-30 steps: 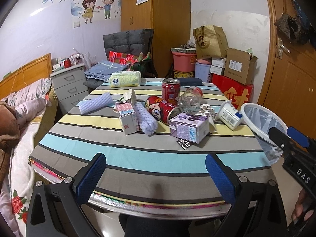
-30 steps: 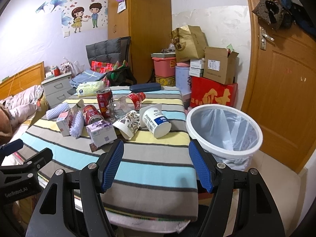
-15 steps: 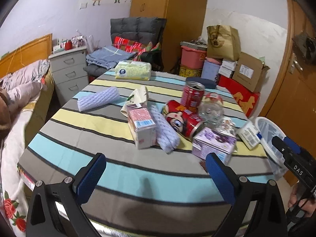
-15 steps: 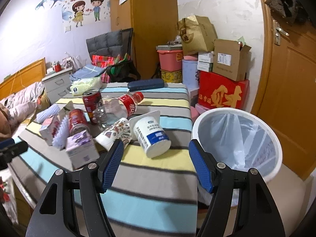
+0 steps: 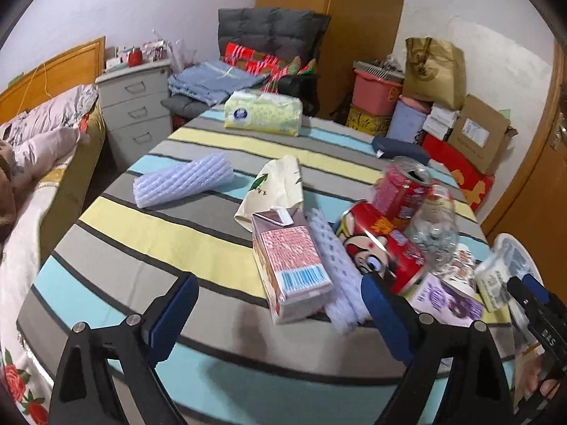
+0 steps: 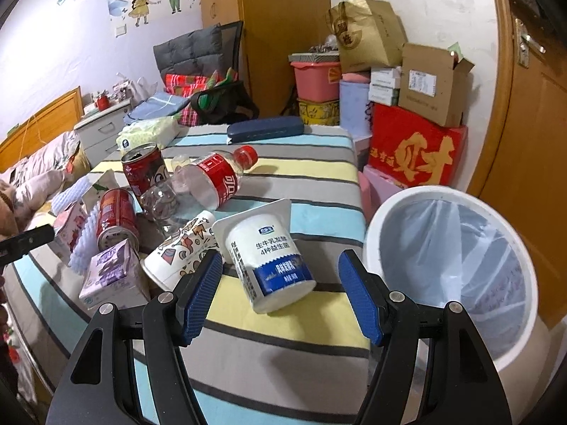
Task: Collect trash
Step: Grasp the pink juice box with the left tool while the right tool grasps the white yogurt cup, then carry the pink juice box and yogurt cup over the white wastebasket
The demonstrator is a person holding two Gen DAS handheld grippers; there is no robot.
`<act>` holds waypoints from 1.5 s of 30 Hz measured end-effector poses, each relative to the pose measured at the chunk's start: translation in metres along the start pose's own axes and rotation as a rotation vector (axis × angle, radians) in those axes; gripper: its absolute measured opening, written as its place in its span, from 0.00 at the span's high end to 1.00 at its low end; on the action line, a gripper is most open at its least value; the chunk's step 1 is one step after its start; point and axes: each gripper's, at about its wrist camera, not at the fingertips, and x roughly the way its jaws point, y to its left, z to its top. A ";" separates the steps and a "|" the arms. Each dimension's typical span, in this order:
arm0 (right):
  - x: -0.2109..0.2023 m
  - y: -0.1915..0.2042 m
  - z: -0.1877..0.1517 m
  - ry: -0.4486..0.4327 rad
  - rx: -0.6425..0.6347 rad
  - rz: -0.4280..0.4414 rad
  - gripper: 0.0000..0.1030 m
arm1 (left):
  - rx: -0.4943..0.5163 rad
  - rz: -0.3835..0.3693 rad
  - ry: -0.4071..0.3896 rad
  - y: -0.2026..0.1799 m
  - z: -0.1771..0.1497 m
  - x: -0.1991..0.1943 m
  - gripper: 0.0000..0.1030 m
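Observation:
Trash lies on a striped tablecloth (image 5: pixel 149 233). My left gripper (image 5: pixel 276 315) is open, just in front of a pink milk carton (image 5: pixel 290 265) and a white foam sleeve (image 5: pixel 336 276). A red can (image 5: pixel 382 251) lies on its side behind them. My right gripper (image 6: pixel 280 294) is open around the near end of a white yogurt cup (image 6: pixel 269 258) lying on its side. A patterned paper cup (image 6: pixel 180 251), a purple carton (image 6: pixel 110 272), a clear bottle (image 6: pixel 202 184) and an upright red can (image 6: pixel 143 166) lie left of it. A white bin (image 6: pixel 457 276) with a liner stands right of the table.
A tissue pack (image 5: pixel 264 113), a foam roll (image 5: pixel 184 184) and a dark case (image 6: pixel 265 129) lie farther back on the table. Boxes and a red carton (image 6: pixel 414 148) are stacked by the wall. A bed (image 5: pixel 32 163) is at the left, a door (image 6: pixel 531 106) at the right.
Both grippers have moved forward over the table. The left one has closed in on the pink carton, the right one on the yogurt cup. Both stay open.

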 end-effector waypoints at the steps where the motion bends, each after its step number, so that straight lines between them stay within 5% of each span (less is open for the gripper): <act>1: 0.002 0.000 0.001 0.011 -0.001 0.006 0.34 | -0.004 -0.001 0.005 0.001 0.001 0.004 0.12; 16: 0.013 0.004 0.010 0.049 -0.046 0.011 0.47 | -0.009 0.025 0.081 0.003 0.017 0.047 0.32; 26: 0.018 -0.001 0.012 0.054 -0.042 0.026 0.49 | 0.005 -0.004 0.096 0.000 0.013 0.054 0.66; 45: 0.024 0.003 0.012 0.080 -0.106 0.009 0.48 | 0.020 -0.015 0.037 0.000 0.007 0.016 0.66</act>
